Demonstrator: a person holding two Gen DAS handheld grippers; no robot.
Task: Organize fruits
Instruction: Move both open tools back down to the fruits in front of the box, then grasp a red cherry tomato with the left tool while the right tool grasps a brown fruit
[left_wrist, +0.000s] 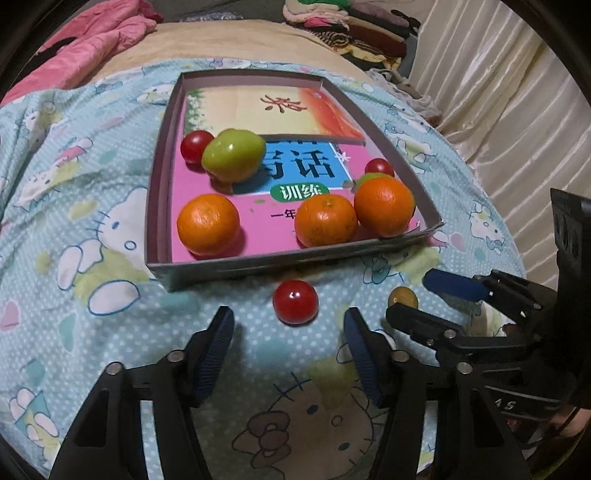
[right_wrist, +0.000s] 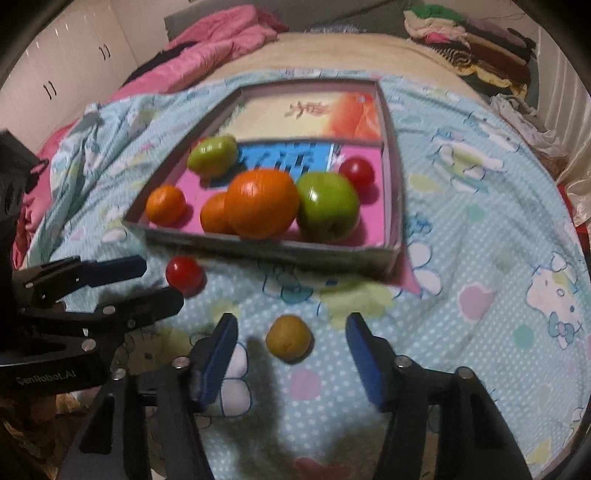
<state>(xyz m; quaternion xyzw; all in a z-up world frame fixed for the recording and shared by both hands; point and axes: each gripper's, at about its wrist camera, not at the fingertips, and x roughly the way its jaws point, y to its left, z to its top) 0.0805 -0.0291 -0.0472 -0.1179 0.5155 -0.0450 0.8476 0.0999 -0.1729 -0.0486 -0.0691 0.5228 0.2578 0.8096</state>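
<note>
A shallow cardboard box (left_wrist: 229, 267) (right_wrist: 258, 248) lies on the cartoon-print sheet, with books as its floor. In it are three oranges (left_wrist: 208, 224), two green fruits (left_wrist: 233, 155) (right_wrist: 327, 205) and two red cherry tomatoes (left_wrist: 195, 146). On the sheet in front of the box, a third red tomato (left_wrist: 295, 301) (right_wrist: 184, 275) sits just ahead of my left gripper (left_wrist: 289, 314) (right_wrist: 162, 280), whose pads stand wider than it, open. A small brown-yellow fruit (right_wrist: 289, 338) (left_wrist: 404, 296) lies between the tips of my right gripper (right_wrist: 291, 319) (left_wrist: 410, 293), open and apart from it.
A pink quilt (left_wrist: 92, 44) is bunched at the bed's far left. Folded clothes (left_wrist: 354, 26) are piled at the far right. A cream curtain (left_wrist: 498, 92) hangs along the right, and white wardrobe doors (right_wrist: 74, 66) stand on the left. The two grippers are close side by side.
</note>
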